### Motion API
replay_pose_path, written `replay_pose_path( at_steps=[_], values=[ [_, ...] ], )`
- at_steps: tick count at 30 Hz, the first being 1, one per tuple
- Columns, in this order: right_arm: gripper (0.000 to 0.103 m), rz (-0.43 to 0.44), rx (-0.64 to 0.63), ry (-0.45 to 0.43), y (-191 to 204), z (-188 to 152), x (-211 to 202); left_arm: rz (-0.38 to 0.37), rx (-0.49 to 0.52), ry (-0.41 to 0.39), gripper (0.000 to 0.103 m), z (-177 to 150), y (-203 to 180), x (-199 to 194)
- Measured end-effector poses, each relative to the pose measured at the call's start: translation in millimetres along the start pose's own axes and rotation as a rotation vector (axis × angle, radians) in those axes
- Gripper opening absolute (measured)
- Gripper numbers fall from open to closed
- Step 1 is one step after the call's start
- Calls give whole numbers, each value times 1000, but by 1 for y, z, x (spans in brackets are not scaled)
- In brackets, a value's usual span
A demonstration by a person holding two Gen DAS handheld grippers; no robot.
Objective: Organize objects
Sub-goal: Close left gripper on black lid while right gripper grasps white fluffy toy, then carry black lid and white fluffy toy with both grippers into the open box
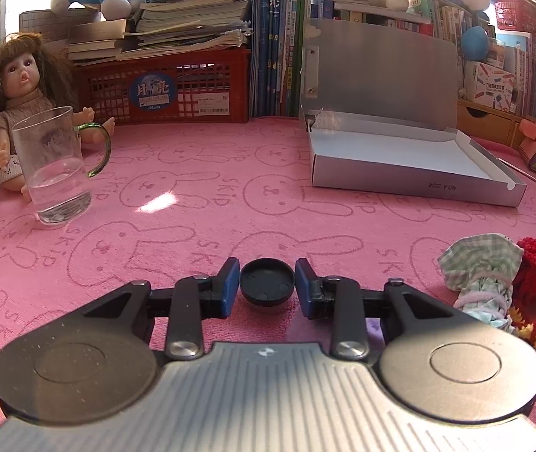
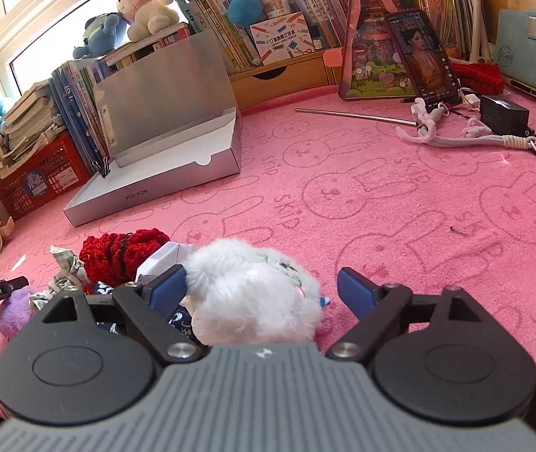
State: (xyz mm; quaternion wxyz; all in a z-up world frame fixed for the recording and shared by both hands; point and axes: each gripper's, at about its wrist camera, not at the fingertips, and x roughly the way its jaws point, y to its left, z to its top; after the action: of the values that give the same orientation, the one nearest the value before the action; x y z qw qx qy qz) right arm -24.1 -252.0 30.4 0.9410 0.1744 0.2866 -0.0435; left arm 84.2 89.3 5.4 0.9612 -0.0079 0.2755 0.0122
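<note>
Honestly barely starting: the silver box [image 1: 411,173] at 1 o'clock is sitting empty, the left gripper [image 1: 267,282] is pinching a black cap [image 1: 267,281] in its jaws, and the right gripper [image 2: 260,290] is hanging jaws-wide around the white fluffy toy [image 2: 253,293].

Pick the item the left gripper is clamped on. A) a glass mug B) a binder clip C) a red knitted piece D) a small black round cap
D: in the left wrist view the left gripper has both blue pads pressed against the small black round cap.

Counted on the pink cloth [image 1: 268,196]: one open box [image 1: 411,162], one glass mug [image 1: 51,167], one doll [image 1: 23,86], one black cap [image 1: 267,281], one white fluffy toy [image 2: 253,293], one phone [image 2: 424,56], one red crate [image 1: 162,88], two grippers [image 1: 267,288] [image 2: 262,288].
</note>
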Motion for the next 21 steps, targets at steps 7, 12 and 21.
replay_pose_path(
  at_steps=[7,12,21],
  values=[
    [86,30,58,36,-3,2,11,-13,10,-2,37,1,-3,-2],
    [73,39,59,34,-2,8,7,-31,18,-10,37,3,-9,-4],
    [71,25,17,-21,1,22,-1,-72,35,-26,37,11,-20,-8]
  ],
)
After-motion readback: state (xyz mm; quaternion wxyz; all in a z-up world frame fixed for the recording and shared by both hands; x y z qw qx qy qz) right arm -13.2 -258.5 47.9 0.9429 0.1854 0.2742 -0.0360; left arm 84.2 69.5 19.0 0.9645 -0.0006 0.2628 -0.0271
